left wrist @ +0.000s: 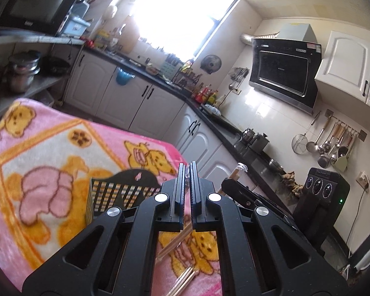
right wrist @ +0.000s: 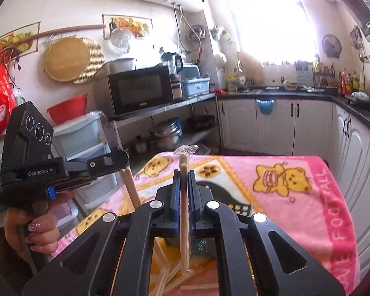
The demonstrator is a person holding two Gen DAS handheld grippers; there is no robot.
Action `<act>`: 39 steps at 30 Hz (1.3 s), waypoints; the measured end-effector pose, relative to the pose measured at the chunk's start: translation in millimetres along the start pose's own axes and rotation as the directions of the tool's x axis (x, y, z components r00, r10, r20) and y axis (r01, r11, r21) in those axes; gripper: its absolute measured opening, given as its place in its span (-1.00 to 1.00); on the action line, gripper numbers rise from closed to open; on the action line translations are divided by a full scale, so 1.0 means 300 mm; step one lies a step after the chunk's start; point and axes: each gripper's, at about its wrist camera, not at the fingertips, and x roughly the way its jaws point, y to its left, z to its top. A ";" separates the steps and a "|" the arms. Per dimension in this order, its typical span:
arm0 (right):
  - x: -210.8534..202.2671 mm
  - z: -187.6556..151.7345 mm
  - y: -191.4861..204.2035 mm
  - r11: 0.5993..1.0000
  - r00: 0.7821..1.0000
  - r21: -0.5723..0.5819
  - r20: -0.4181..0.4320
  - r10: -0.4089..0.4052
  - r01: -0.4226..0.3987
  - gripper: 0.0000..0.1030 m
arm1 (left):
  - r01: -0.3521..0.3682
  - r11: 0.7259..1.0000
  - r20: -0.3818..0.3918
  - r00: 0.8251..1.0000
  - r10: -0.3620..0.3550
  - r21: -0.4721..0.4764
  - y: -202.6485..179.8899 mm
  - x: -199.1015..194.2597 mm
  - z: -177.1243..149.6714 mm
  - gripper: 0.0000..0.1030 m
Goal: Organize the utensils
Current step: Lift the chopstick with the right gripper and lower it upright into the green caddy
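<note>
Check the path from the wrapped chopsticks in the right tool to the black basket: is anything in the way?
Nothing visible blocks it. The right tool holds the wrapped chopsticks upright above the pink blanket, and the black basket sits just beyond and below them, partly hidden by the tool.

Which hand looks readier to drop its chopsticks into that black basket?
Probably the right gripper: its wrapped chopsticks stand upright directly above the basket. The left gripper sits beside it.

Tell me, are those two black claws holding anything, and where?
Each holds wrapped chopsticks: right gripper near their upper end; left gripper too, exact spot hidden.
</note>
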 end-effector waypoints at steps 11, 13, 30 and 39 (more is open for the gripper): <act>-0.031 0.103 -0.032 0.999 0.995 -0.022 0.085 -0.046 0.048 -0.88 | -0.007 0.998 0.083 0.997 0.001 0.064 -0.055 -0.011 0.146 -0.97; -0.034 0.126 -0.040 0.998 0.993 -0.025 0.104 -0.054 0.057 -0.88 | -0.016 0.997 0.097 0.995 0.010 0.069 -0.053 -0.013 0.173 -0.97; 0.053 0.174 -0.131 0.995 0.985 -0.003 0.143 -0.102 0.103 -0.88 | -0.090 0.993 0.162 0.984 0.077 0.074 0.020 0.039 0.233 -0.97; 0.118 0.084 -0.162 0.991 0.986 0.022 0.097 -0.132 0.130 -0.87 | -0.101 0.994 0.119 0.988 0.096 0.040 0.116 0.117 0.161 -0.97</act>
